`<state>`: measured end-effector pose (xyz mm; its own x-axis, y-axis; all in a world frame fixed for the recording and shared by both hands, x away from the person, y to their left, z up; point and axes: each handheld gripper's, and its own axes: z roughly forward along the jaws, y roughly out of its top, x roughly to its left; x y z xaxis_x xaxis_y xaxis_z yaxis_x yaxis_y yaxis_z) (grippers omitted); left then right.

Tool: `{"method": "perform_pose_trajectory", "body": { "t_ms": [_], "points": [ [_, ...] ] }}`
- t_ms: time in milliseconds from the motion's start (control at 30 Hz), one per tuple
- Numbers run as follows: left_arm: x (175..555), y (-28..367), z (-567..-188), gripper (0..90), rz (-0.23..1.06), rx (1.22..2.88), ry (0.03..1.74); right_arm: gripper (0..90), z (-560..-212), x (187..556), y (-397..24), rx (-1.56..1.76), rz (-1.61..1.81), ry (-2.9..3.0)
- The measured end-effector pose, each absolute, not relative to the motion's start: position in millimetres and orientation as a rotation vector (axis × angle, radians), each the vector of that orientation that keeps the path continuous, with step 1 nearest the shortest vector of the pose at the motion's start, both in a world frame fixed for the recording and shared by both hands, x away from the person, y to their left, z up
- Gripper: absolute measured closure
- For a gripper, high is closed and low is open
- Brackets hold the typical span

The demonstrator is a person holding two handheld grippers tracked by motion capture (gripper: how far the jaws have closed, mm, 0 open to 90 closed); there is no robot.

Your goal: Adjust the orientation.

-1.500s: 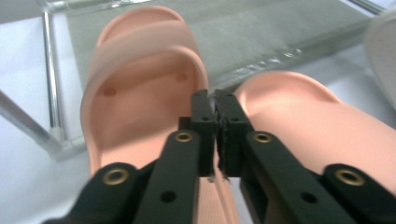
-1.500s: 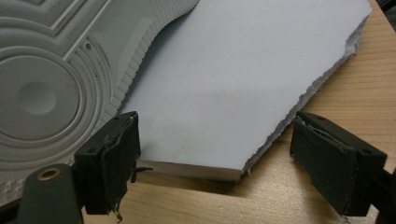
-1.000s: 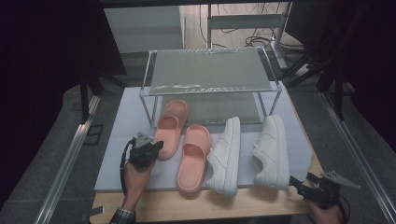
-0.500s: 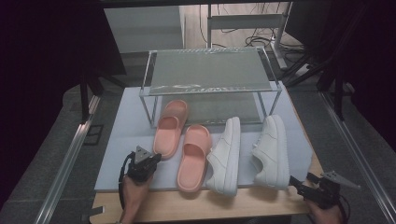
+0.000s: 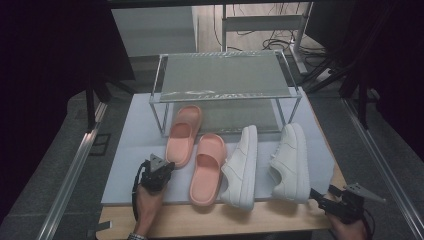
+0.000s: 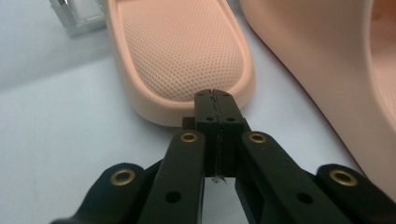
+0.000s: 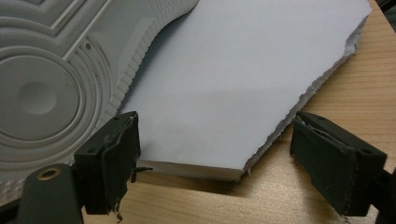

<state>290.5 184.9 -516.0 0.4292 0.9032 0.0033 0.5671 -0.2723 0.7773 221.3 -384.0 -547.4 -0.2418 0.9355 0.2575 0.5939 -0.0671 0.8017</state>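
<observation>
The left gripper [image 6: 215, 100] was clenched, its jaws pressed flat together with nothing between them, and its tip was seen right at the heel edge of the left pink slide sandal [image 6: 182, 56], though contact could not be told. In the high view this gripper [image 5: 161, 170] was held low over the pale foam mat [image 5: 125, 165], just beside that sandal's [image 5: 183, 134] near end. The sandal's long axis ran from the person toward the rack, leaning slightly rightward, with the toe strap at the far end under the rack's front edge.

The right gripper [image 7: 215, 163] was released, its jaws standing wide apart over the mat's [image 7: 233, 79] torn near corner, where the wooden table [image 7: 336, 84] was exposed; the ribbed sole of a white sneaker [image 7: 51, 79] lay just beside one jaw. In the high view it [image 5: 330, 200] was near the heel of the right sneaker [image 5: 291, 160].

Two pink slide sandals were counted, the second [image 5: 207, 167] just right of the first, and two white sneakers, the other [image 5: 242, 165] lying on its side. All four were laid in a row, roughly parallel. One metal-framed rack [image 5: 225, 75] with a mesh shelf stood beyond them.
</observation>
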Motion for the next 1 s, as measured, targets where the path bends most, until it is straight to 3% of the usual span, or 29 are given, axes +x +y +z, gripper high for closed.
{"method": "perform_pose_trajectory", "body": {
  "t_ms": [1000],
  "points": [
    [327.6, 161.7, -503.2, 89.9, 0.624, 1.917, 1.232, 16.2, -547.6, 221.3, -384.4, 1.633, 1.228, 1.838]
  ]
}}
